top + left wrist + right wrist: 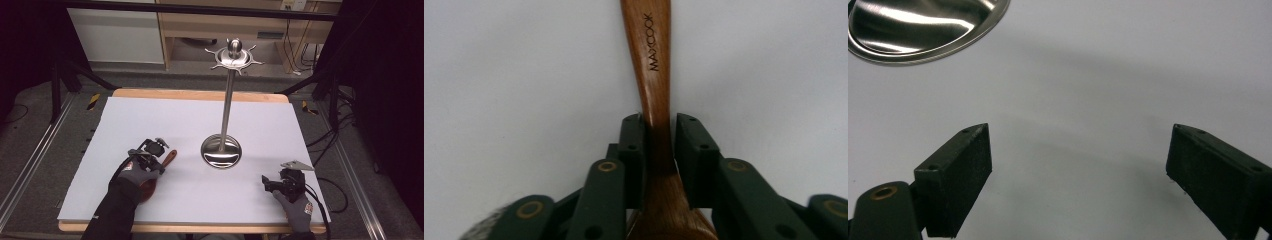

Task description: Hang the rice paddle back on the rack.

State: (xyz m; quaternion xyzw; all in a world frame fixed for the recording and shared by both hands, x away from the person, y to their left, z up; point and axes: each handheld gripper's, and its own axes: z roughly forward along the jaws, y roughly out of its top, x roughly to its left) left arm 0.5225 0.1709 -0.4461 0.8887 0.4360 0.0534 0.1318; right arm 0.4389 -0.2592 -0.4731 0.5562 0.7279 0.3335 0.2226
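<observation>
Left gripper (659, 145) sits low over a wooden spoon (651, 60) on the near left of the white table sheet (165, 120), its jaws drawn in against the neck of the handle, just above where the bowl begins. In the left gripper view the two pads (634, 150) press the wood from both sides with no gap showing, so the hold looks firm. From the high view the left gripper (150, 150) lies over the spoon (169, 159), whose handle points up and to the right, toward the metal stand (226, 100) in the middle of the table.

Right gripper (1078, 175) is wide open with nothing between its jaws, resting near the sheet at the near right (286, 181); the rim of the stand's round base (923, 30) shows at the far left of its view.

My reading is that the pick-up of the spoon is in hand: gripped, not yet lifted. The stand's top ring has short prongs (235, 57), so the likely next move is to raise the spoon cleanly, keep it from twisting in the pads, and carry it high toward those prongs.

Whether the handle end has a hole or loop for hanging cannot be told; it is cut off at the top of the left gripper view and too small in the high view. The spoon's bowl is mostly hidden under the hand and glove (135, 172).
</observation>
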